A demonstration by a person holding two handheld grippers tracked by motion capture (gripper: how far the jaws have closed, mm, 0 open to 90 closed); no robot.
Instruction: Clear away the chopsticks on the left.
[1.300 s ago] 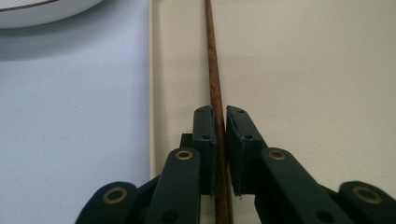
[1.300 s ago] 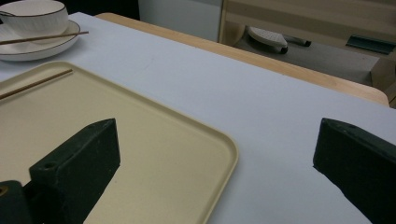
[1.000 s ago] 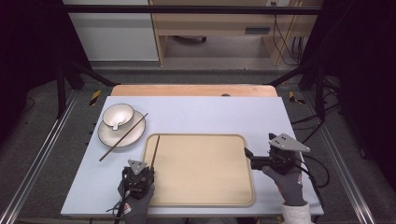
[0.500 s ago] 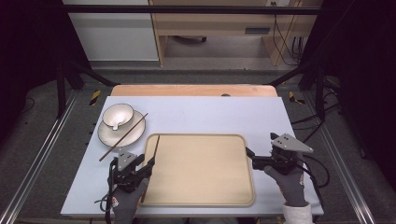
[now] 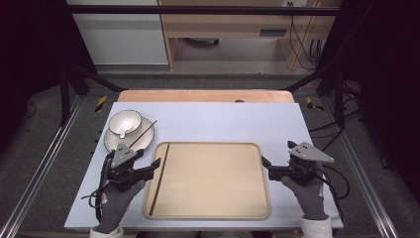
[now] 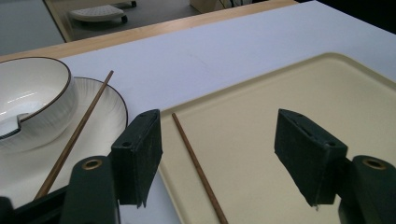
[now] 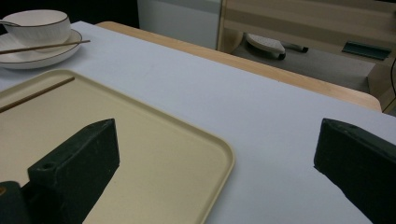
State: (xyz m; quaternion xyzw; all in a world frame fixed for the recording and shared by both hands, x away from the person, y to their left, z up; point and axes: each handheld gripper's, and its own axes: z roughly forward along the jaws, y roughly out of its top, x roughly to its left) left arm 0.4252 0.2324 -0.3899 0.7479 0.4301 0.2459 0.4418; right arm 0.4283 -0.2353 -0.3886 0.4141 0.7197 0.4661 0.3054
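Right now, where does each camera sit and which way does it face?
High view: above the person's side, looking forward and down on the tray; both gloved hands show, with left hand-held gripper and right hand-held gripper.
Left gripper view: rides the left hand-held gripper, facing the chopstick in the tray; open jaws show.
Right gripper view: faces the tray's corner; open jaws show.
Both gripper views share the bowl.

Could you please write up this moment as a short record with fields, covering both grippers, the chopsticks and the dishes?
left gripper: open, jaws have just been opening, nothing between the fingers, above the tray's left edge
right gripper: open, empty, at the tray's right edge
tray: beige, on the table
chopstick on tray: lies along the left side, inside the rim
second chopstick: rests across the plate
plate: behind the tray's left corner, carries the bowl
bowl: white, dark rim, upright
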